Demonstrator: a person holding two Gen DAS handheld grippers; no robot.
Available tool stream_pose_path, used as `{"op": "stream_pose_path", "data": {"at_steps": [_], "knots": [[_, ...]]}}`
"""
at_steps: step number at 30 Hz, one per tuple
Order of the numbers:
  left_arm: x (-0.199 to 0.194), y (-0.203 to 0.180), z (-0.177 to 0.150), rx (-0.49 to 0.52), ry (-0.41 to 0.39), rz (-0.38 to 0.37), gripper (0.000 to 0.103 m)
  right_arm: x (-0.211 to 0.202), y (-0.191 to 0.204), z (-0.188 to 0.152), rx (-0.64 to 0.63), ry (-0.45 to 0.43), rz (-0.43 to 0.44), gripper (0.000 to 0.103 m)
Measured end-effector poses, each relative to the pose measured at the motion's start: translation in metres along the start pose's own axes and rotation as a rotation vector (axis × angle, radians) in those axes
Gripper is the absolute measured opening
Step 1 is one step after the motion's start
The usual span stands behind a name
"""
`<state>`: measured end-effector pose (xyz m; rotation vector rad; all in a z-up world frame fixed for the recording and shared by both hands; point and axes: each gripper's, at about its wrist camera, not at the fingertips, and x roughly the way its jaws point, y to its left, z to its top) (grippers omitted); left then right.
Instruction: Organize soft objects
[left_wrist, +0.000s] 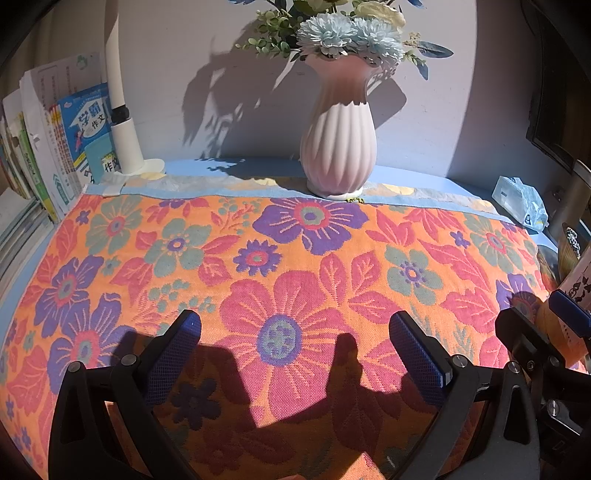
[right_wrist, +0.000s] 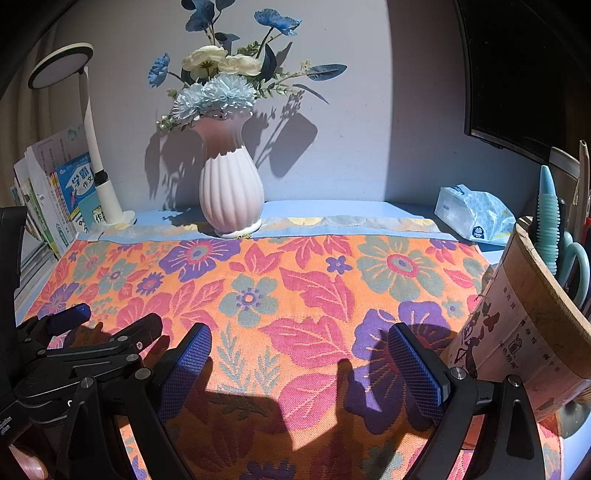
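Observation:
An orange towel with pink, purple and grey-green flowers lies spread flat over the blue desk, its pale blue border along the far edge. My left gripper hovers open over the towel's near part, blue pads wide apart with nothing between them. My right gripper is open too, just above the towel near the right side. In the right wrist view the left gripper shows at the lower left; in the left wrist view the right gripper shows at the right edge.
A pink ribbed vase of blue and white flowers stands on the towel's far edge. A white desk lamp and upright books are at the back left. A tissue pack and a wooden pen holder are at the right.

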<state>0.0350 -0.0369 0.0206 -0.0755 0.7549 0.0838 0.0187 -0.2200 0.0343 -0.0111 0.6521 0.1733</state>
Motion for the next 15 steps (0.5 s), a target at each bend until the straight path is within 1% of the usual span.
{"op": "stream_pose_path", "data": {"at_steps": [9,13,15], "knots": [[0.0016,0.0006,0.0003,0.0,0.006,-0.006,0.102,0.0002,0.0002,0.0001,0.0,0.0,-0.001,0.096],[-0.0034,0.0015,-0.0001,0.0,-0.03,0.006,0.102,0.0004,0.0002,0.0001,-0.001,0.0,0.0,0.096],[-0.0021,0.0026,0.0008,-0.003,-0.02,0.0,0.102,0.0003,0.0,-0.0001,-0.001,0.0,0.0,0.096]]}}
